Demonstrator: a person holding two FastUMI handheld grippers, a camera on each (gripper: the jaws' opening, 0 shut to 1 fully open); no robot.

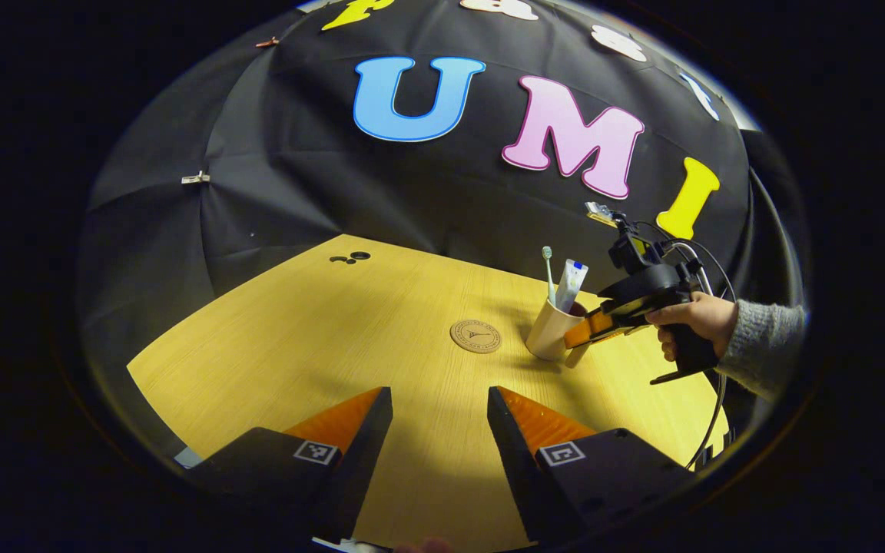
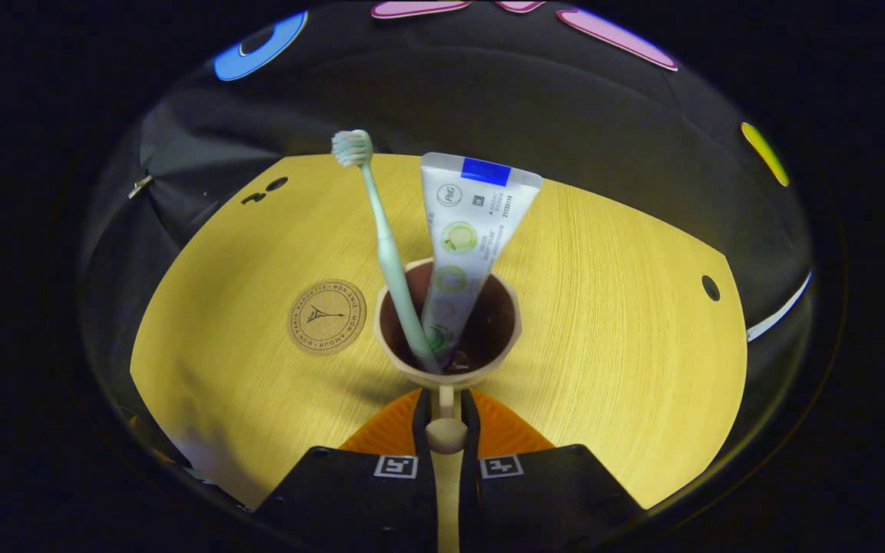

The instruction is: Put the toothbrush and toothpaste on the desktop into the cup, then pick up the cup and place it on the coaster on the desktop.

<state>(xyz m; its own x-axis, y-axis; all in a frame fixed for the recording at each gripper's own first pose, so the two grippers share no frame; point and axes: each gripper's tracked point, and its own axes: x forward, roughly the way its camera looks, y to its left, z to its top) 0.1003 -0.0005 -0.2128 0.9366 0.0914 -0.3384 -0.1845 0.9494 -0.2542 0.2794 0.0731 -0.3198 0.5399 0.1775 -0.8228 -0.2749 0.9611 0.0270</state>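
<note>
1. The wooden desktop [image 1: 319, 338] spreads across the left gripper view, bare wood over most of its near half. In the right gripper view the same desktop [image 2: 627, 322] lies under the cup.
2. The right gripper [image 2: 446, 430] has its jaws drawn narrow, both fingers pressed on the cup's handle, which sits pinched between them at 6 o'clock of the cup. In the left gripper view this gripper [image 1: 577, 330] comes in from 3 o'clock, held by a hand [image 1: 692, 319] in a grey knitted sleeve [image 1: 765, 346].
3. The left gripper [image 1: 439, 430] hovers above the near edge of the desktop with its jaws wide apart and nothing between them.
4. The cup [image 2: 449, 322] stands upright on the desktop, with the coaster lying at about 9 o'clock of it, near but apart. In the left gripper view the cup [image 1: 548, 330] is at the coaster's 3 o'clock.
5. The toothpaste [image 2: 469, 230] stands in the cup, its flat end up.
6. The toothbrush [image 2: 385, 246] stands in the cup too, bristles up, leaning toward 11 o'clock.
7. The round coaster [image 2: 326, 316] lies flat on the wood, with nothing on it.
</note>
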